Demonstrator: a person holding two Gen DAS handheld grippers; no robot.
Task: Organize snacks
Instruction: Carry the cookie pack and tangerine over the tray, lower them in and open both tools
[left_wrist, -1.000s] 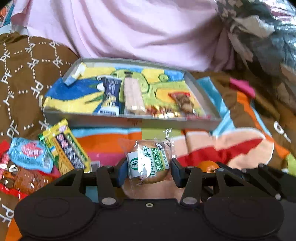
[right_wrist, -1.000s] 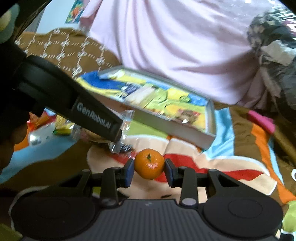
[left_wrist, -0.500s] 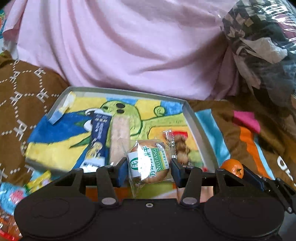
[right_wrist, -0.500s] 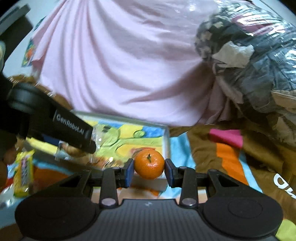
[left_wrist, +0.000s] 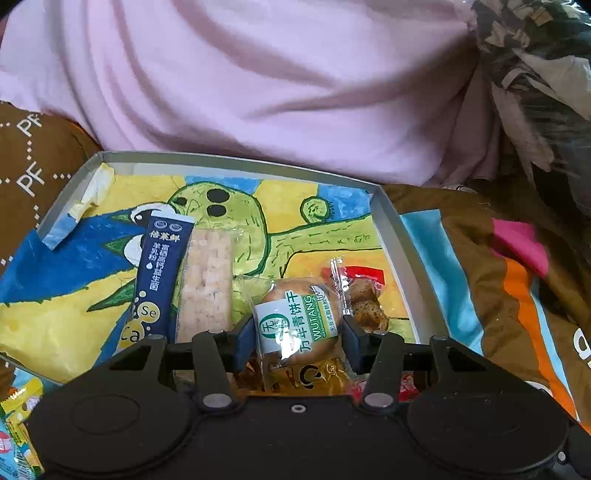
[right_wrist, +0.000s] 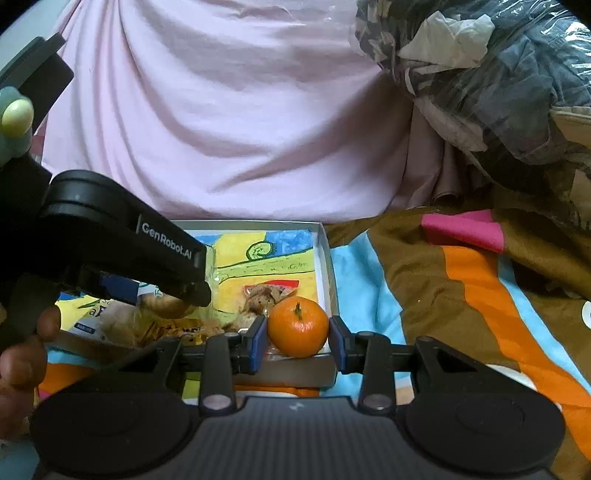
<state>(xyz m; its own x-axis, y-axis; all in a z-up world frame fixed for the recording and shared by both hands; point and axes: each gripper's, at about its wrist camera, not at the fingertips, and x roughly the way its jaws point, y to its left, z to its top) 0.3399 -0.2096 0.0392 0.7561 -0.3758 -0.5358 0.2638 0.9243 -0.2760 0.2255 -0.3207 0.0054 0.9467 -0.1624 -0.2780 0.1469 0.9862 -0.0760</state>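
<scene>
My left gripper is shut on a wrapped round biscuit with a green and white label, held over the near right part of the grey tray. The tray has a cartoon picture on its floor and holds a navy stick pack, a pale wafer bar, a brown snack in a red wrapper and a yellow packet. My right gripper is shut on a small orange, held over the tray's near right corner. The left gripper's body shows at left in the right wrist view.
A pink cloth rises behind the tray. A plastic bag of dark clothes lies at the far right. The tray rests on a brown, orange and blue blanket. Loose yellow-green snack packets lie left of the tray.
Both grippers have moved forward over the tray with their snacks still held. The loose packets at left have slid almost out of the left wrist view.
</scene>
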